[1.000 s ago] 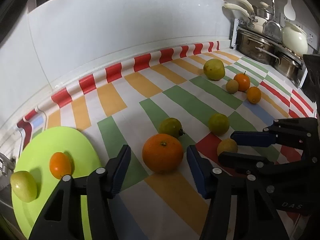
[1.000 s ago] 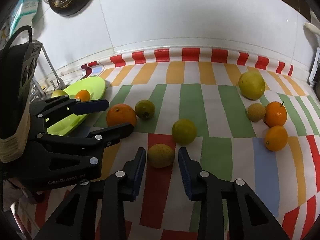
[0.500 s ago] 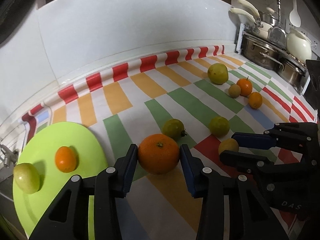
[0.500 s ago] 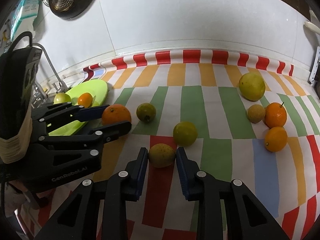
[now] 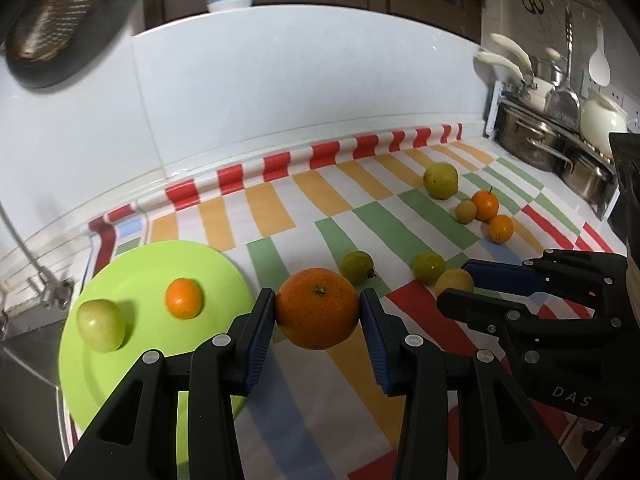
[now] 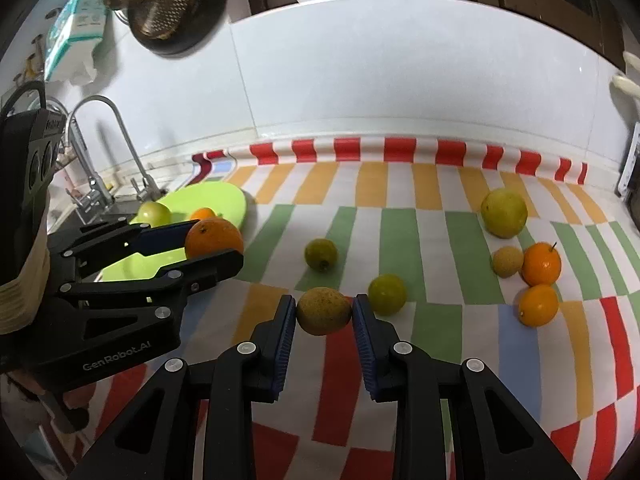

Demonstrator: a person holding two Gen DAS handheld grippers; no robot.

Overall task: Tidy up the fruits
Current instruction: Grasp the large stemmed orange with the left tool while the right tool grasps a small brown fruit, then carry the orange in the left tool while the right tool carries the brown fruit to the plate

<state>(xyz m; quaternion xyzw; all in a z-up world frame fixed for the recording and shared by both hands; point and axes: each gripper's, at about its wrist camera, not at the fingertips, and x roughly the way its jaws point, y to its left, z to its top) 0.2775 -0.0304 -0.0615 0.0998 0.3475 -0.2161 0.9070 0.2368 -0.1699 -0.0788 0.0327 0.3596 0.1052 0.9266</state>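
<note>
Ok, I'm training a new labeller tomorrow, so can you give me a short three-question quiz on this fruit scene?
1. True or false: the left gripper is shut on the big orange.
2. How many fruits lie on the green plate?
3. What does the right gripper hold? A) a yellow-brown fruit B) a small orange C) nothing

Key: 1 true; 2 two, a green apple and a small orange; 3 A.
</note>
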